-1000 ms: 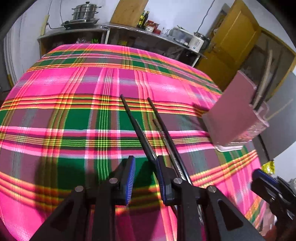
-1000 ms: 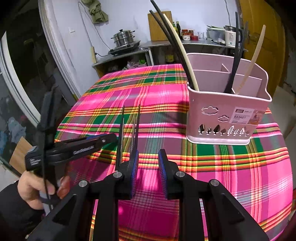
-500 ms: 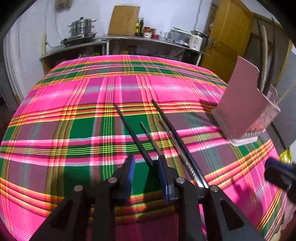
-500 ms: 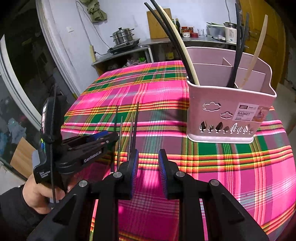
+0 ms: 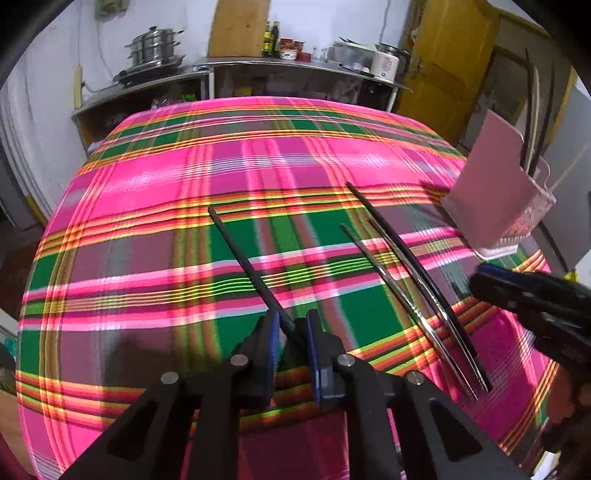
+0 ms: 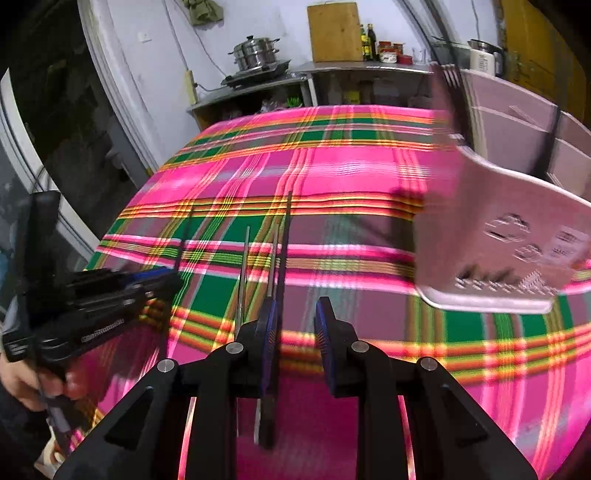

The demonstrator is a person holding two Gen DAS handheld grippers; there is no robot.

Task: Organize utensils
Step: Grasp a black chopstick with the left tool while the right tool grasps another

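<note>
— Walls and fittings?
— White walls. Metal shelf along the back carries a steamer pot, bottles and a wooden board.
— Exits?
— Yellow door at right.
— Counter?
— Pink plaid cloth.

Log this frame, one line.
left gripper: shut on black chopstick | right gripper: open, empty | three chopsticks on cloth | pink basket: right

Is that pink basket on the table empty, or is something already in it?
Not empty. The pink basket stands upright, with dark and pale chopsticks sticking up from it.
</note>
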